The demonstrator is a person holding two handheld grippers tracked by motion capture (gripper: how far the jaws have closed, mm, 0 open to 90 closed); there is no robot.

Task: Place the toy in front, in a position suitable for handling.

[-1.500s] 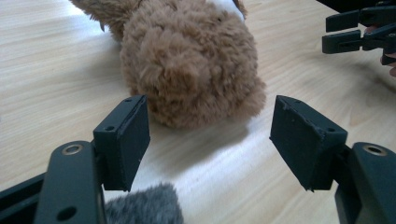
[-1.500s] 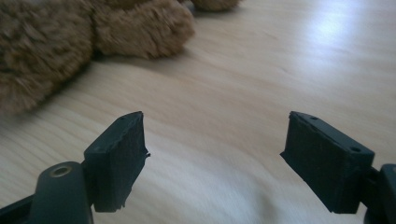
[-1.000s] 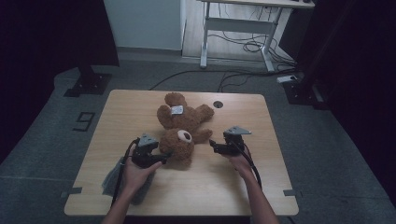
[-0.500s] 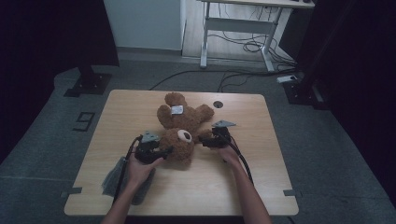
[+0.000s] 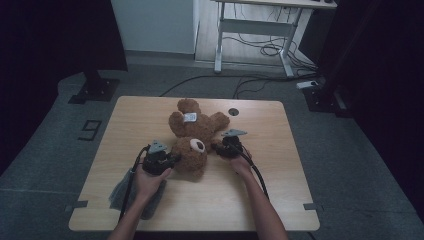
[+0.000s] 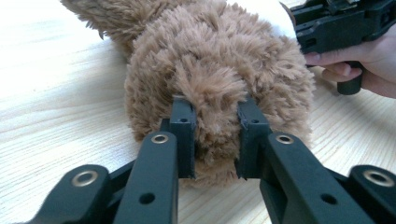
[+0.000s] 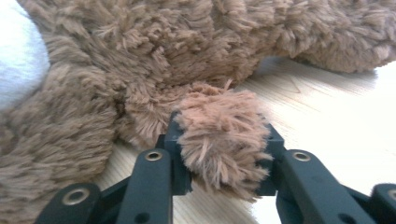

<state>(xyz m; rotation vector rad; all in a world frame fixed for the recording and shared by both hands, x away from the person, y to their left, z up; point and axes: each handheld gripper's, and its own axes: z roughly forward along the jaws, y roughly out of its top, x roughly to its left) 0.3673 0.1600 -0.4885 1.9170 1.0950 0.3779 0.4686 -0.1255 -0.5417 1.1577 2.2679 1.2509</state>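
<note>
bear (image 5: 192, 132) mid-table, long axis running away from me, head nearest | my left claw (image 6: 211, 140) clenched on one ear | right claw (image 7: 223, 154) clenched on the other | head between both claws

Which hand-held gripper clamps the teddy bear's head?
The left hand-held gripper: its jaws pinch fur on the teddy bear head; the right hand-held gripper clamps a smaller furry tuft.
</note>
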